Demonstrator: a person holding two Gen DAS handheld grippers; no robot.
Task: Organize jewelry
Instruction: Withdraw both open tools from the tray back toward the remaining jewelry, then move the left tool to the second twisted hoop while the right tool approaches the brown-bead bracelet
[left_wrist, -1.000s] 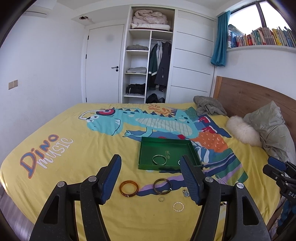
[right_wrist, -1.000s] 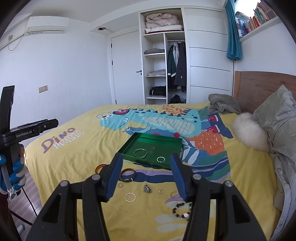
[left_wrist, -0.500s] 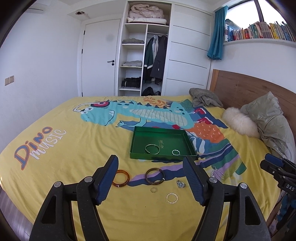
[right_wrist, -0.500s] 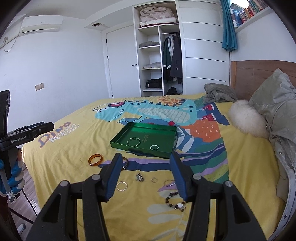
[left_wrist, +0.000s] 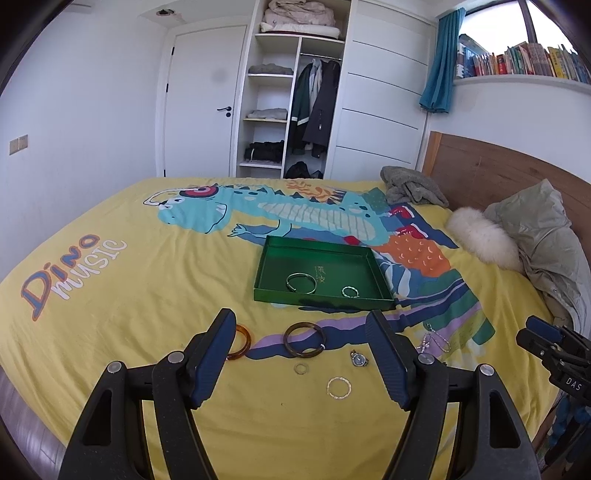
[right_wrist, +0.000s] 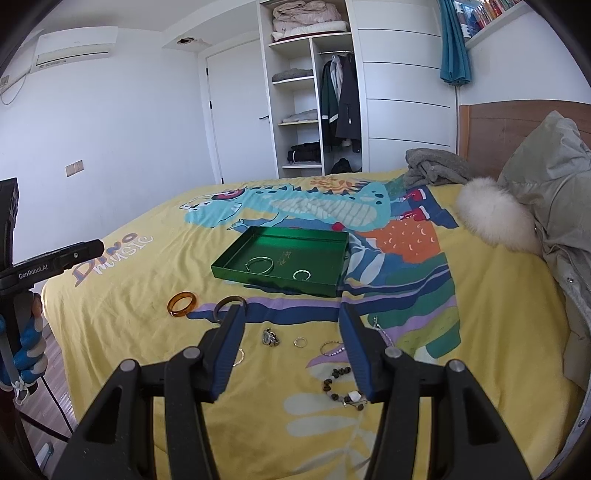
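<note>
Bedspread: amber bangle half-hidden, possibly by finger.

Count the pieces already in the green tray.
2. A silver open bangle lies near the middle of the green tray, and a smaller silver ring sits to its right, near the front wall. Nothing else shows inside.
</note>
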